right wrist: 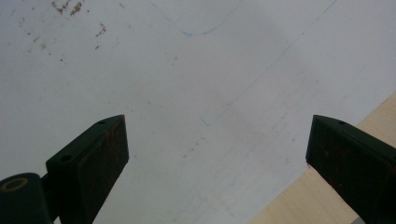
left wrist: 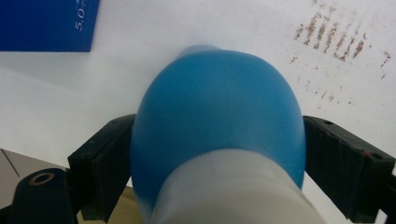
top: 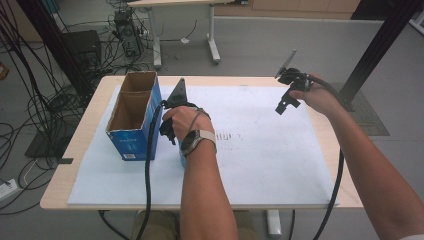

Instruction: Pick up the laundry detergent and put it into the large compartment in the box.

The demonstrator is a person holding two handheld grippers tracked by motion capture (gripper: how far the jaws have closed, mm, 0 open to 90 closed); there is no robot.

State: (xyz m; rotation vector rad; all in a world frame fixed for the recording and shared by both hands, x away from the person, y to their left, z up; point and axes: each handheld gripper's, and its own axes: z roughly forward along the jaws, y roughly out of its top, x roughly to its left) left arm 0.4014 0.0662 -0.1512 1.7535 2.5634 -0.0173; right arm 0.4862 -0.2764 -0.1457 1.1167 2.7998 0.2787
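High view overlooks table [top: 320,150]; gripper views close, facing down; white sheet [right wrist: 196,93] shared.

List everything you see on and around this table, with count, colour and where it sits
Bulb-shaped object: one, blue with a white end, between the left gripper's jaws, pads at its sides.
Open box: one, blue outside, brown cardboard inside, two compartments, left part of the table.
Sheet: one, white, speckled with brown marks, covering most of the tabletop.
Table: one, light wood.
Cables: many, black, on the floor at left.
Wristwatch: one, on the left wrist.
Left gripper: black, beside the box.
Right gripper: black, jaws wide apart, above the sheet's right edge.
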